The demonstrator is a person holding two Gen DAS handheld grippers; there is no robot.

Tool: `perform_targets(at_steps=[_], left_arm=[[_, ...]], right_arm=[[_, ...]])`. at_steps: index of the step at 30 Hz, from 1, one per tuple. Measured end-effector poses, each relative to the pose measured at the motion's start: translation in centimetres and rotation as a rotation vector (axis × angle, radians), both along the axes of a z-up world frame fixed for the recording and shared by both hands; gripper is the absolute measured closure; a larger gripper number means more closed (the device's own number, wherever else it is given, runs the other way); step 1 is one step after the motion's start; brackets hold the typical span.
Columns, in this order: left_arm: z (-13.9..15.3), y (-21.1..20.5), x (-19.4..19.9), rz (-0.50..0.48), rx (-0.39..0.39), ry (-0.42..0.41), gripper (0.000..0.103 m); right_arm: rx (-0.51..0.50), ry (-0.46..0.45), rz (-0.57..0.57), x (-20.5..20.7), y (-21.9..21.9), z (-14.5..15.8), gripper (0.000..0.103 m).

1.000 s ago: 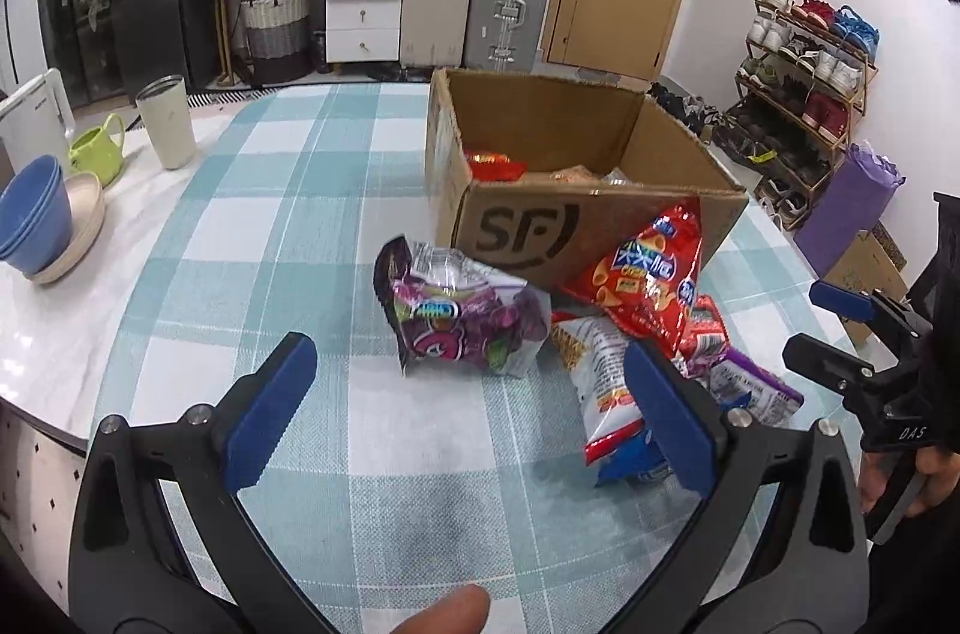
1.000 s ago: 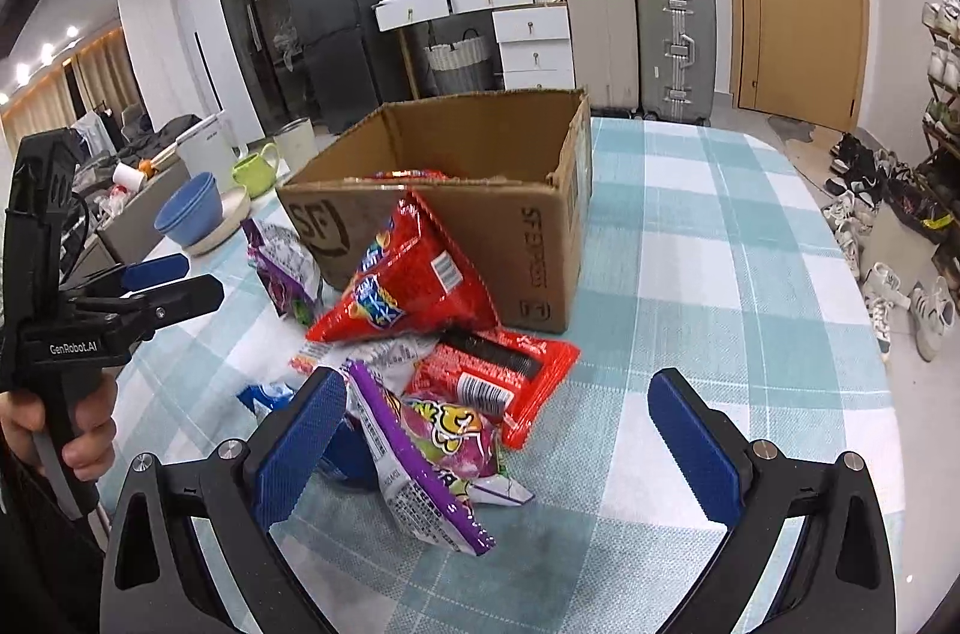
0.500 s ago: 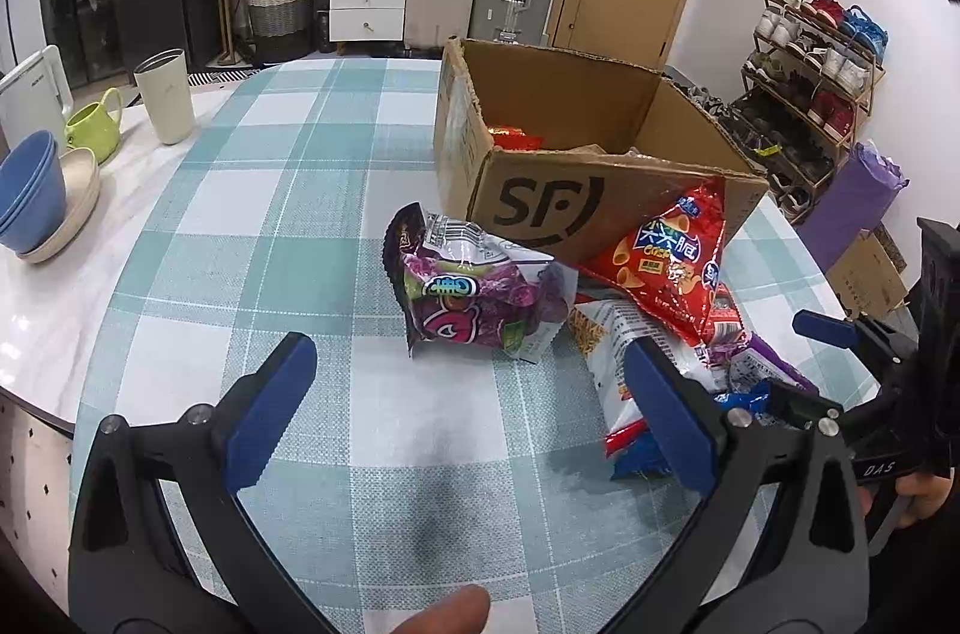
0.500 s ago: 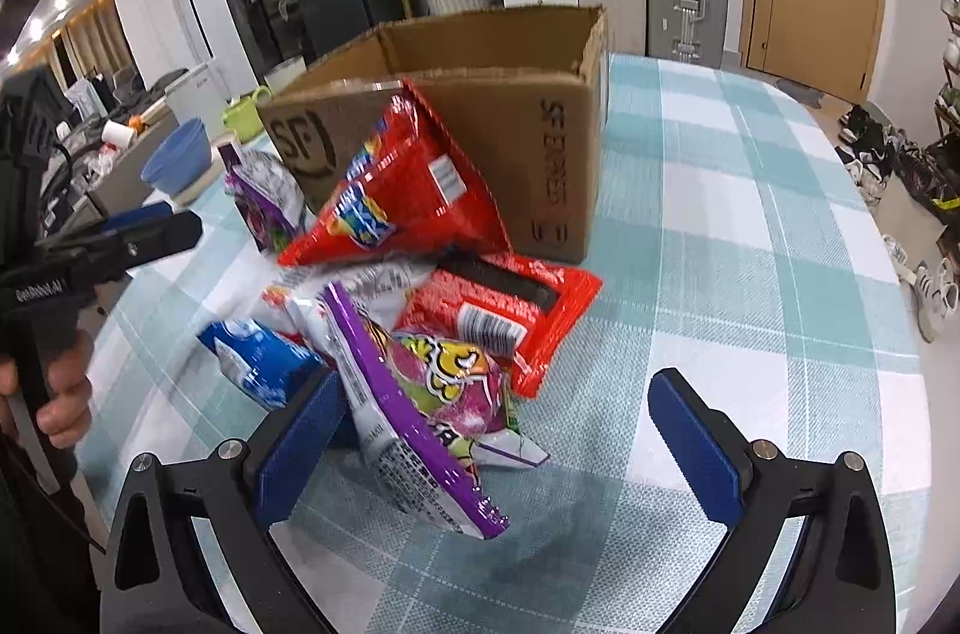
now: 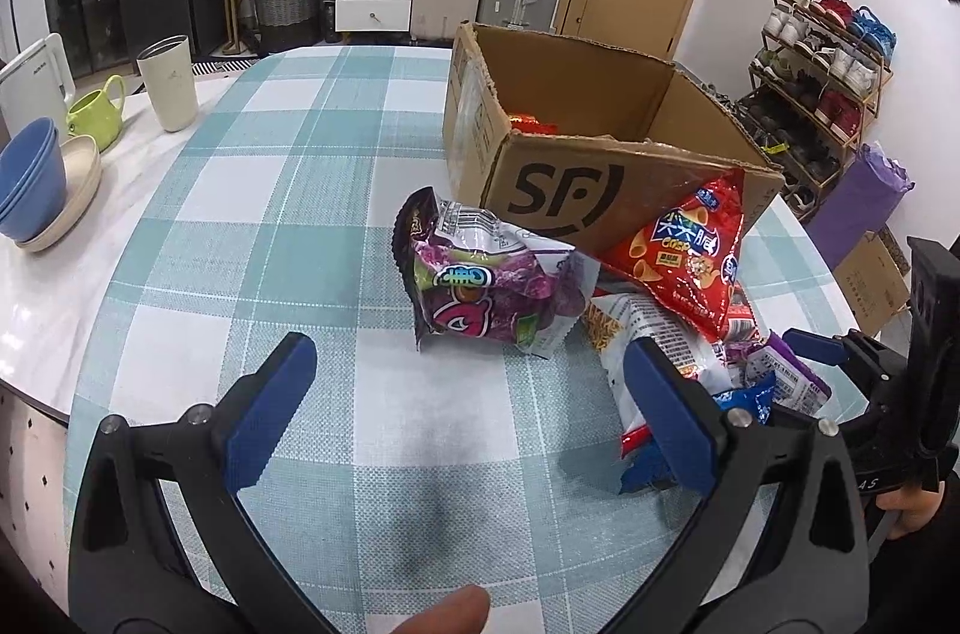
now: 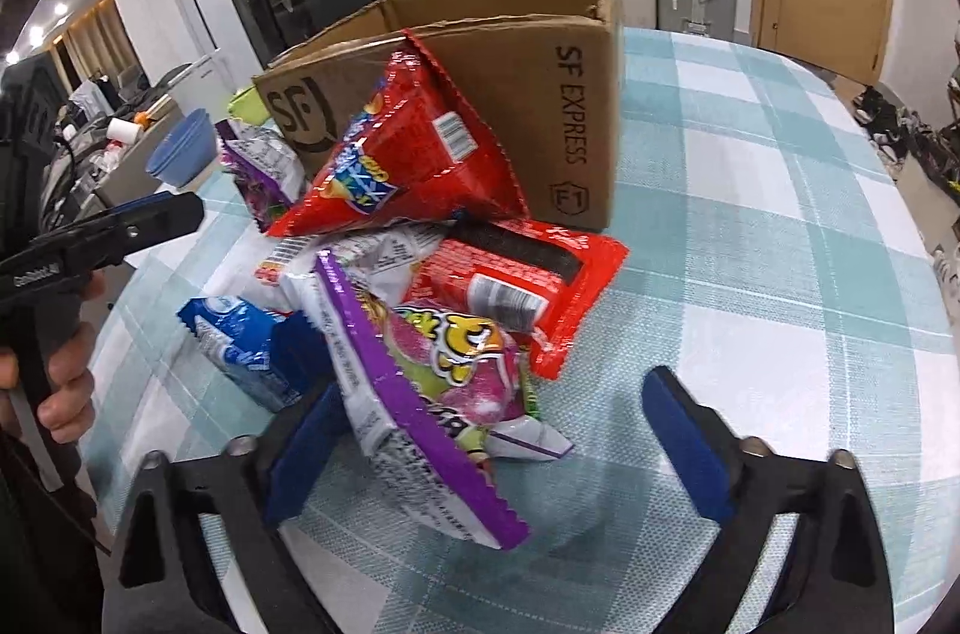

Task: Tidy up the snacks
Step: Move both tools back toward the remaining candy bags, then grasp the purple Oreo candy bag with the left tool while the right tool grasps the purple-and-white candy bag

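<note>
An open cardboard SF box (image 5: 606,141) (image 6: 540,93) stands on the checked table, with some snacks inside. A pile of snack bags lies in front of it. A purple candy bag (image 5: 486,286) lies just ahead of my open left gripper (image 5: 468,406). A red chip bag (image 5: 690,250) (image 6: 408,153) leans on the box. My open right gripper (image 6: 498,442) straddles a purple-edged pink bag (image 6: 432,394), its fingers apart from it. A flat red pack (image 6: 522,286) and a blue pack (image 6: 240,340) lie beside it.
At the table's left edge stand blue bowls (image 5: 24,178), a green cup (image 5: 96,111), a cream tumbler (image 5: 171,84) and a white kettle (image 5: 30,75). A shoe rack (image 5: 822,81) stands right of the table. Suitcases and drawers line the back wall.
Both grippers have moved forward toward the snack pile. The right gripper now has the purple-edged pink bag between its open fingers. No bag has moved.
</note>
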State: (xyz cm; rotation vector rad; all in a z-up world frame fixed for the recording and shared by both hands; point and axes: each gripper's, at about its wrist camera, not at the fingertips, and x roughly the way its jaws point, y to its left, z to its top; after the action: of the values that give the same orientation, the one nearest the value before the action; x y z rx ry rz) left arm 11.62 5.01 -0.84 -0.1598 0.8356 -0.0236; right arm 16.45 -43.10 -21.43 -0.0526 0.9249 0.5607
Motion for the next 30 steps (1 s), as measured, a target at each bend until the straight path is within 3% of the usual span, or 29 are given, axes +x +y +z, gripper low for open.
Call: perform_targets(at_steps=[6,7,13,23,30], left_arm=[[-0.4,0.1,0.2,0.002,0.001,0.010,0.001],[-0.5,0.1,0.3,0.002,0.002,0.011,0.001],[-0.7,0.2,0.5,0.001,-0.014,0.017,0.001],[-1.3,0.8,1.5,0.021,-0.072,0.016,0.001],[-1.9,-0.4,2.6,-0.002,-0.022,0.014,0.001]], right_arm=[[-0.004,0.005,0.050,-0.3,0.4,0.3,0.039],[-0.007,0.009,0.050,-0.3,0.2,0.4,0.047],[0.003,-0.038,0.047,-0.7,-1.2,2.1,0.050],[0.102,-0.156,0.016,-1.3,-4.3,6.1,0.051],[0.103,-0.150,0.040,-1.7,-4.0,6.1,0.051]])
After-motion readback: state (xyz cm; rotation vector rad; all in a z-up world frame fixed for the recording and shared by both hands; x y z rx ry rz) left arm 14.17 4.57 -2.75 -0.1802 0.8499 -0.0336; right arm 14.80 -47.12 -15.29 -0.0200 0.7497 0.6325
